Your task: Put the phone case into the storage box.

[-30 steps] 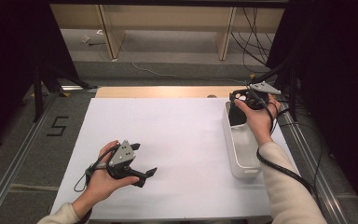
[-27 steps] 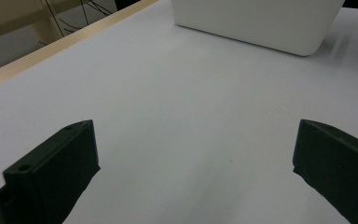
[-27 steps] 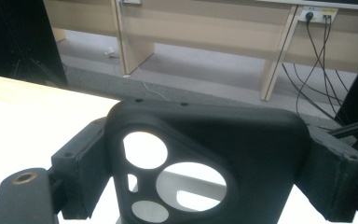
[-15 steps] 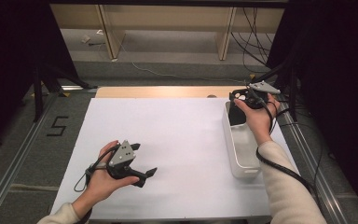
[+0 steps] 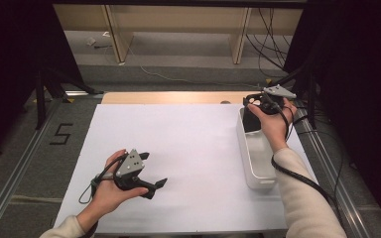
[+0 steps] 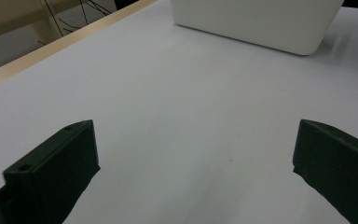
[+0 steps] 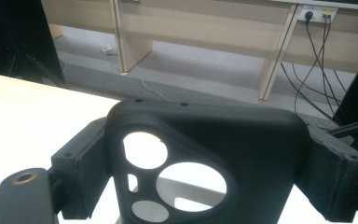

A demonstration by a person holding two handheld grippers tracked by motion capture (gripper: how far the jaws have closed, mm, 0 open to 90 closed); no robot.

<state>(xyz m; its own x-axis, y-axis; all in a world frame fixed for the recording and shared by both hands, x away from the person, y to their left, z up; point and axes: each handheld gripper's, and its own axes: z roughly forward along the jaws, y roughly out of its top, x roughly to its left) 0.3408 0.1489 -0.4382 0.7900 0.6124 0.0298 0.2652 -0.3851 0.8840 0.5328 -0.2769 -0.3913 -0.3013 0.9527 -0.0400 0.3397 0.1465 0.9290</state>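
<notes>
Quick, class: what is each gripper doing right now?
Left gripper: open, holding nothing.
Right gripper: closed on a black phone case above the white bin.

The white table sheet [image 5: 188,144] lies bare and open between the two hands. Along its right edge a long white bin [image 5: 258,158] blocks passage; the right gripper [image 5: 256,105] clamps a black phone case [image 7: 205,158] over the bin's far end.
</notes>
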